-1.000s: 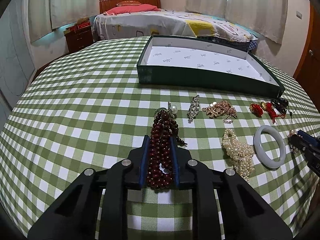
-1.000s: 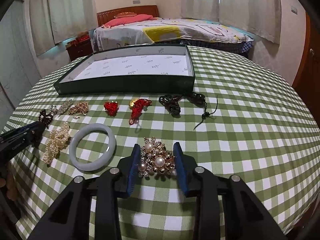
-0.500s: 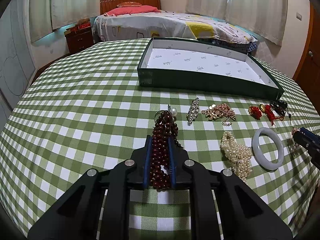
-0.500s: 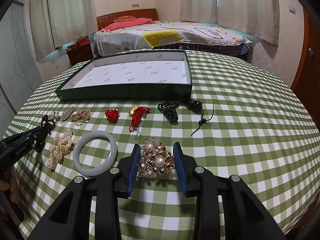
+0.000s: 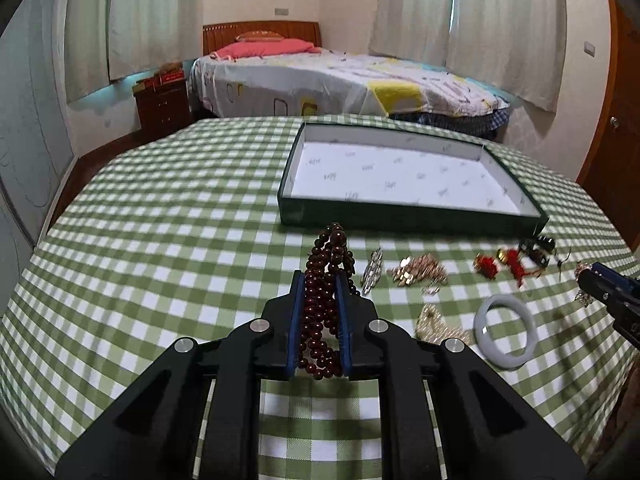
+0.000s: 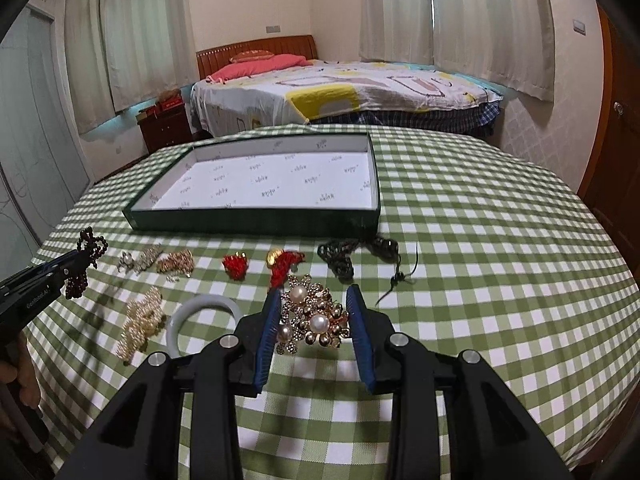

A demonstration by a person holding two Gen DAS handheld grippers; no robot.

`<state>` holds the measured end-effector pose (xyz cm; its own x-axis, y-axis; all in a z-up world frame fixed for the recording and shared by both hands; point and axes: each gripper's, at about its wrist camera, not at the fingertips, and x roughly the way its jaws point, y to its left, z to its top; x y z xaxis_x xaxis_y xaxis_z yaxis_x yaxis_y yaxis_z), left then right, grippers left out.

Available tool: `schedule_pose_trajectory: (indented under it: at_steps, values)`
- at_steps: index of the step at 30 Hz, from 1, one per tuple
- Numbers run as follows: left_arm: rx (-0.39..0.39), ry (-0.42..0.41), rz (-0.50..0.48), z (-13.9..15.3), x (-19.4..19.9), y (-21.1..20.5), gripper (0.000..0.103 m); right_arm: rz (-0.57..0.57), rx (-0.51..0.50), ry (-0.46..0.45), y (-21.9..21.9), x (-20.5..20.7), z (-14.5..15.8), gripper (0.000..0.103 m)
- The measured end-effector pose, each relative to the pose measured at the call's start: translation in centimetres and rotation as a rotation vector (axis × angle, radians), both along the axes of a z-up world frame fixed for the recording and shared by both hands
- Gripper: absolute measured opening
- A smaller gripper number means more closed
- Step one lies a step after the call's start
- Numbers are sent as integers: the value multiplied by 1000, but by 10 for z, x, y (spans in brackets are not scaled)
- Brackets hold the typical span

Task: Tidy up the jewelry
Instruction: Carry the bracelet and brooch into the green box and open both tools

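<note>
Both pieces are lifted clear of the tabletop (image 6: 480, 240). The left gripper (image 5: 320, 280) is clamped on the dark bead bracelet (image 5: 326, 276); the right gripper (image 6: 314, 296) is clamped on the pearl brooch (image 6: 312, 316). Next, I judge, each must travel forward over the green tray (image 6: 256, 218) wall and let go inside.

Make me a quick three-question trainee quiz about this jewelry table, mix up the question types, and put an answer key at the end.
1. True or false: the green tray already holds jewelry.
2. Multiple choice: the left gripper is shut on which item? A) white bangle B) dark red bead strand C) pearl cluster
3. Fill in: the right gripper holds a gold and pearl ____.

Key
1. False; its white lining shows bare.
2. B, the dark red bead strand. The white bangle and pearl cluster lie on the checked tablecloth.
3. Brooch.
</note>
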<state>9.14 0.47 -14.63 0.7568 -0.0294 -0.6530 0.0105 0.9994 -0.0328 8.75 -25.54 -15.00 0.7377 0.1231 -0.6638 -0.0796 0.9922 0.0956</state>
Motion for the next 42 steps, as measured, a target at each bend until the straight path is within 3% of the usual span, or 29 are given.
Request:
schedule_pose_trajectory:
  at_steps: [9, 13, 19, 24, 34, 42]
  values:
    - [-20, -105, -15, 48, 15, -6, 15, 9, 26, -96, 1, 19, 36, 34]
    - [-20, -162, -30, 68, 36, -13, 15, 17, 25, -143, 3, 39, 52, 34]
    - [-46, -173, -50, 77, 83, -23, 15, 15, 39, -192, 6, 76, 68, 34]
    - [-45, -139, -54, 60, 127, -31, 15, 16, 31, -204, 8, 108, 63, 34]
    - [-3, 68, -48, -16, 175, -35, 15, 11, 26, 38, 6, 163, -14, 34]
    - [-2, 162, -47, -43, 182, -36, 16, 19, -5, 115, 8, 168, -35, 35]
